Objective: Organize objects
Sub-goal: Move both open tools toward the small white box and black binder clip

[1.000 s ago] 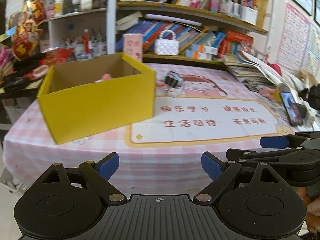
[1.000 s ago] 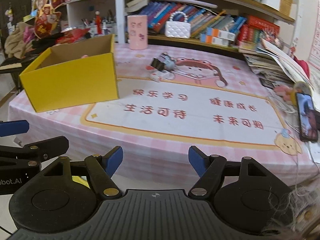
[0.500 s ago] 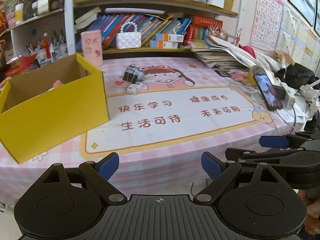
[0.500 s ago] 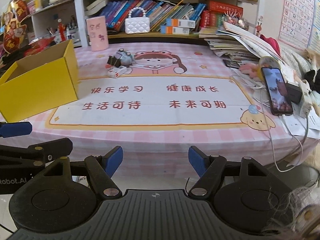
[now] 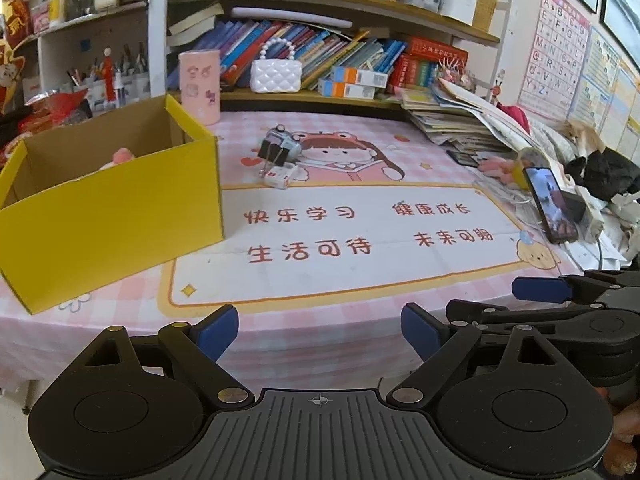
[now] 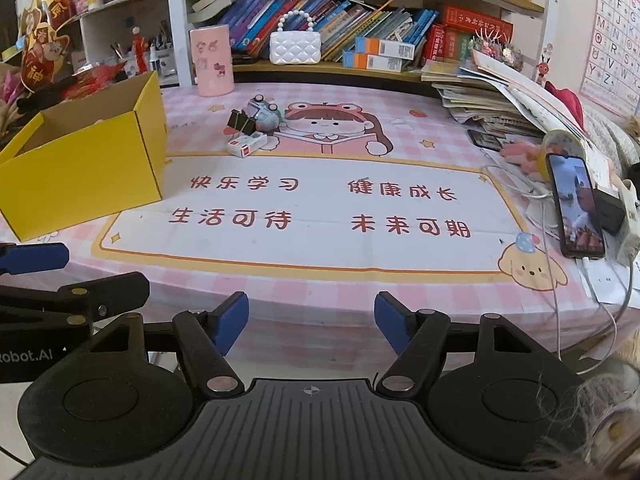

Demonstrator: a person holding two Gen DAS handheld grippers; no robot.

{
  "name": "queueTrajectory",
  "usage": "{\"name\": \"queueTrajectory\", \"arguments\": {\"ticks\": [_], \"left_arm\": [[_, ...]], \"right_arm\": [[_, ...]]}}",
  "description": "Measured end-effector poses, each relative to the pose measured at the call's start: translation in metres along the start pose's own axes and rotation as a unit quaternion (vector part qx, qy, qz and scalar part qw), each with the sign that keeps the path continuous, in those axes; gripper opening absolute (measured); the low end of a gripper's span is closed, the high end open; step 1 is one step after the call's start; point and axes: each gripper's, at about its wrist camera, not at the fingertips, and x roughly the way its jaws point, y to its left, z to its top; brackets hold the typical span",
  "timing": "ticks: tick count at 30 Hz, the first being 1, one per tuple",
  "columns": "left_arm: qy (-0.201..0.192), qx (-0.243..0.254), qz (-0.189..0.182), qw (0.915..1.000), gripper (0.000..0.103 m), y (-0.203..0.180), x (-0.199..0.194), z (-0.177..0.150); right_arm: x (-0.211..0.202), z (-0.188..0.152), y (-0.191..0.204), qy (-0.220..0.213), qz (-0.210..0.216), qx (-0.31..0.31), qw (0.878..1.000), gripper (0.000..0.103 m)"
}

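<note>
Both grippers hang off the near edge of the table (image 6: pixel 320 292), so this looks like the approach step: nothing has been picked up. The things to tidy sit in a small cluster on the far side of the mat: a black binder clip (image 6: pixel 241 121), a small grey toy (image 6: pixel 264 114) touching it, and a white eraser (image 6: pixel 247 145) just in front. The yellow box (image 5: pixel 108 208) stands open at the left, well apart from them, with 1 pink thing (image 5: pixel 122 156) already inside.

The next move, I judge, calls for reaching forward over the mat to 1 of those 3 pieces, lowering around it, then carrying it left to the box.

The left gripper (image 5: pixel 319 330) is spread wide, its jaws closing slightly with nothing between them. The right gripper (image 6: pixel 311 322) is spread about halfway, also closing slightly on nothing.
</note>
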Motion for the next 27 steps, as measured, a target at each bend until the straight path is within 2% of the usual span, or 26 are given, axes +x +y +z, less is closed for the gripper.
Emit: {"name": "queueTrajectory", "arguments": {"ticks": [5,9,13,20,27], "left_arm": [[0.005,0.013,-0.009,0.9999,0.084,-0.013,0.016,0.011],[0.002,0.024,-0.013,0.9996,0.074,-0.024,0.029,0.025],[-0.005,0.021,-0.009,0.9997,0.065,-0.031,0.043,0.040],[-0.021,0.013,0.012,0.9996,0.060,-0.044,0.067,0.067],[-0.025,-0.011,0.049,0.9984,0.044,-0.049,0.093,0.085]], "right_arm": [[0.009,0.003,-0.016,0.003,-0.003,0.011,1.000,0.066],[0.017,0.011,-0.032,0.004,0.002,0.022,1.000,0.057],[0.027,0.024,-0.048,0.001,0.005,0.032,0.999,0.057],[0.046,0.054,-0.074,-0.019,0.016,0.029,0.999,0.057],[0.069,0.081,-0.096,-0.030,0.040,0.019,0.999,0.057]]}}
